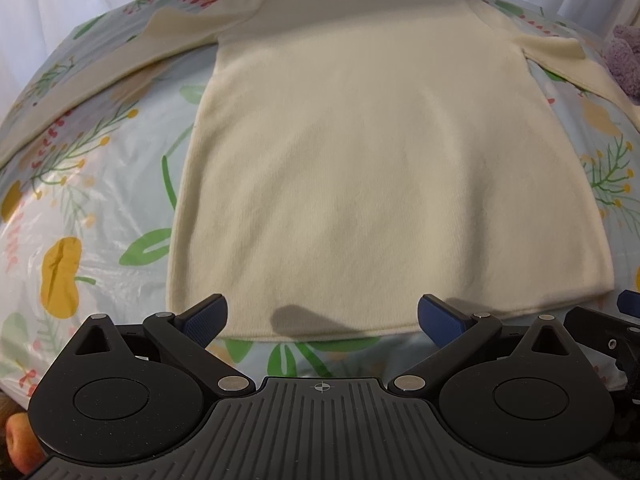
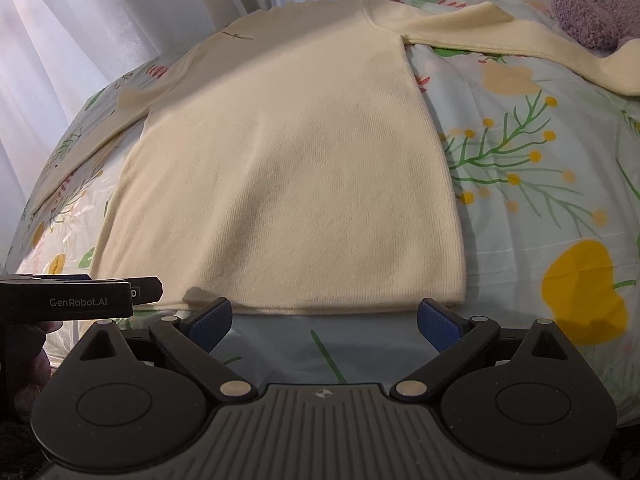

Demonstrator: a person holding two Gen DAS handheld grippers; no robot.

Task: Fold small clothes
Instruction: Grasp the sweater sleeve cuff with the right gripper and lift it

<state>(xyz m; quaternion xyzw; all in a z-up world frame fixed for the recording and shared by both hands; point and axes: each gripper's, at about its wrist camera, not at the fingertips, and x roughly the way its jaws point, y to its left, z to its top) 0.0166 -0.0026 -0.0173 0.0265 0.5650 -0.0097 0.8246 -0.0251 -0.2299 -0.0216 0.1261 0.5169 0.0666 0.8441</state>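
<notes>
a pale floral-printed bed cover (image 1: pixel 100 200) carries a cream knit long-sleeved sweater (image 1: pixel 380 152), spread flat with sleeves out. the left gripper (image 1: pixel 322 316) and right gripper (image 2: pixel 324 316) hover at its hem, both spread wide, holding nothing. a fuzzy purple plush (image 2: pixel 596 4) sits beyond the right sleeve.

One sweater (image 1: pixel 384 168), perhaps one plush (image 2: pixel 596 4).

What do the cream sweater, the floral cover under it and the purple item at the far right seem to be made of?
The cream sweater looks like a fine, matte knit: faint vertical ribbing shows. The floral cover looks printed with a glossy plastic film over it, going by the crinkled sheen, though this is uncertain. The purple item looks like fuzzy plush or fleece, with a nubby pile.
</notes>
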